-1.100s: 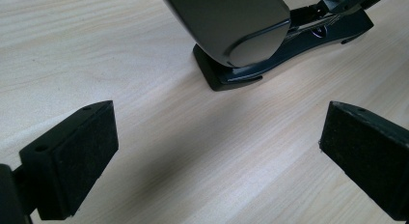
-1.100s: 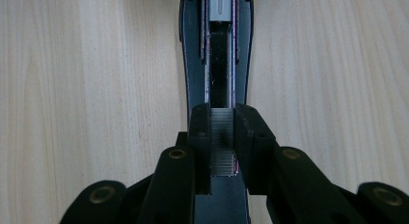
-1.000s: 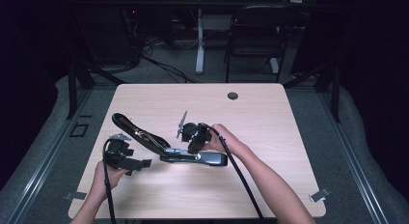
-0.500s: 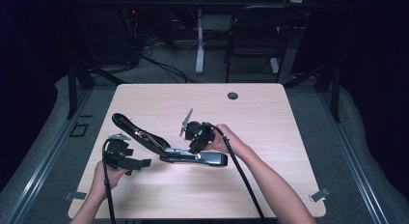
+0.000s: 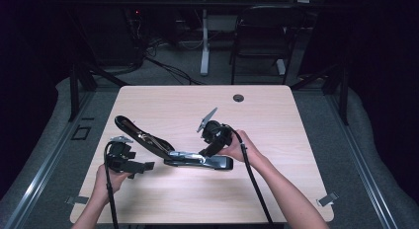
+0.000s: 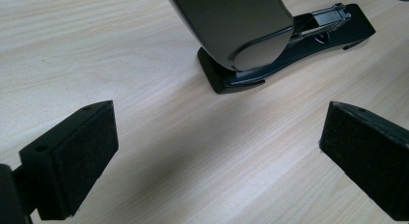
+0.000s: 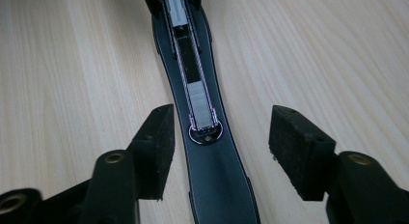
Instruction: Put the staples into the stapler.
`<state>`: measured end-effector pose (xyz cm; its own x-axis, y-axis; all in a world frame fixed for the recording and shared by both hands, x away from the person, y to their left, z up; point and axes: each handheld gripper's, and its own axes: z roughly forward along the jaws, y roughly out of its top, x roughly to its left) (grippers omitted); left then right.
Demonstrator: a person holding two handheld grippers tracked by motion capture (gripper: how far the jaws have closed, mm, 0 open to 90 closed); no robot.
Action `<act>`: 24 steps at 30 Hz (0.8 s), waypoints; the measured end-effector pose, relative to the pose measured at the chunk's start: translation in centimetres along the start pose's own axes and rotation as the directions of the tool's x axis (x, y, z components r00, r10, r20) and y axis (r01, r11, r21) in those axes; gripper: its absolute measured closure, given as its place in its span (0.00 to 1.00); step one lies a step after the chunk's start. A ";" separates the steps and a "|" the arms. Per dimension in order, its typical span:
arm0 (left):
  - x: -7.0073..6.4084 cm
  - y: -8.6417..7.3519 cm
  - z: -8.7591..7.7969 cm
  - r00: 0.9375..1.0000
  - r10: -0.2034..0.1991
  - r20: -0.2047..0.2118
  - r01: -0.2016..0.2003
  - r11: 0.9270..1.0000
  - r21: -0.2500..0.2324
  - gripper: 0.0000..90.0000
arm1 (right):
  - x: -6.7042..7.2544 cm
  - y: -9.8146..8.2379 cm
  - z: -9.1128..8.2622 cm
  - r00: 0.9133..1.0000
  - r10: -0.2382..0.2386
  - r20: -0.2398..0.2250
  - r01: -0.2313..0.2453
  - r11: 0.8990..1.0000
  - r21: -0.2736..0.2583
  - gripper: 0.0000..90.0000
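From the high view we see the stapler (image 5: 173,152) lying just left of the middle of the table (image 5: 276,110), its lid swung up and back toward the left so the channel lies bare. A second ago our right gripper (image 5: 211,146) sat lower and further left on the base; now it has drawn up and a little to the right, its jaws parted over the base's right end with nothing clamped between them. We judge that a strip of staples has just been let go into the channel, so loading looks done and closing the lid is what remains. Our left gripper (image 5: 140,166) rests on the table just left of the stapler, apart from it, as it did a second ago. A dark round grommet (image 5: 238,97) sits near the far edge, well clear of the work, and a chair (image 5: 262,41) stands beyond the table.

In the left gripper view our jaws stand wide apart with only bare wood between them; the raised lid (image 6: 236,26) looms just ahead and the base runs off to the upper right. Nothing blocks the reach to the lid.

In the right gripper view the jaws have just been opening and straddle the base without touching it. The staple strip (image 7: 200,105) lies in the channel at its near end, and the pusher (image 7: 177,11) sits farther up. The trailing cable by our right forearm is the only thing that might snag
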<state>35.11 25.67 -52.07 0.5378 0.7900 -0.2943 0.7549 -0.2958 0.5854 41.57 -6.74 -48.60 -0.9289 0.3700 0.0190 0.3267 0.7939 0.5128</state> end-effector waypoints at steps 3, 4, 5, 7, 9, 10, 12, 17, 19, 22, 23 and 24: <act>0.0 0.0 -0.1 1.000 0.001 0.002 -0.001 1.000 0.005 0.00 | 0.0 -0.6 -0.7 0.999 0.029 0.016 -0.029 0.999 -0.017 0.39; 0.0 0.1 -0.1 1.000 -0.001 0.000 0.001 1.000 0.004 0.00 | 0.0 -0.8 -0.9 0.999 0.036 0.017 -0.035 0.999 -0.024 0.38; 0.1 0.1 -0.1 1.000 -0.001 0.000 0.001 1.000 0.003 0.00 | 0.0 -1.0 -1.2 0.999 0.046 0.019 -0.046 0.998 -0.032 0.35; 0.1 0.0 -0.1 1.000 -0.005 -0.006 0.005 1.000 -0.003 0.00 | 0.0 -1.3 -1.6 0.998 0.056 0.031 -0.055 0.997 -0.047 0.33; 0.1 0.0 -0.2 1.000 -0.008 -0.010 0.008 1.000 -0.007 0.00 | 0.1 -1.5 -1.9 0.997 0.067 0.047 -0.065 0.997 -0.048 0.32; 0.1 0.1 -0.3 1.000 -0.009 -0.007 0.009 1.000 0.000 0.00 | 0.2 -1.7 -2.1 0.996 0.072 0.057 -0.069 0.996 -0.054 0.32; 0.2 0.1 -0.4 1.000 -0.014 -0.017 0.014 1.000 -0.008 0.00 | 0.3 -1.9 -2.4 0.995 0.075 0.067 -0.072 0.996 -0.054 0.33; 0.4 0.1 -0.6 0.999 -0.030 -0.045 0.030 0.999 -0.015 0.01 | 0.5 -2.2 -2.7 0.993 0.086 0.084 -0.082 0.995 -0.056 0.36; 0.5 0.1 -0.7 0.999 -0.030 -0.045 0.030 1.000 -0.009 0.03 | 0.6 -2.3 -2.7 0.991 0.095 0.089 -0.089 0.994 -0.064 0.36; 0.6 0.1 -0.8 0.998 -0.040 -0.048 0.040 0.999 -0.006 0.04 | 0.7 -2.3 -2.9 0.989 0.105 0.104 -0.099 0.993 -0.063 0.37; 0.6 0.1 -0.8 0.998 -0.043 -0.052 0.042 0.999 -0.016 0.05 | 0.7 -2.4 -2.9 0.989 0.107 0.102 -0.101 0.993 -0.066 0.37; 0.6 0.2 -0.8 0.997 -0.047 -0.060 0.046 0.999 -0.019 0.05 | 0.7 -2.4 -3.0 0.988 0.107 0.112 -0.100 0.993 -0.066 0.38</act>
<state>35.25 26.57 -51.52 0.4784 0.8337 -0.2759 0.7717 -0.2491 0.5852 39.57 -9.82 -47.21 -0.8632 0.5043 -0.0225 0.4057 0.7196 0.5635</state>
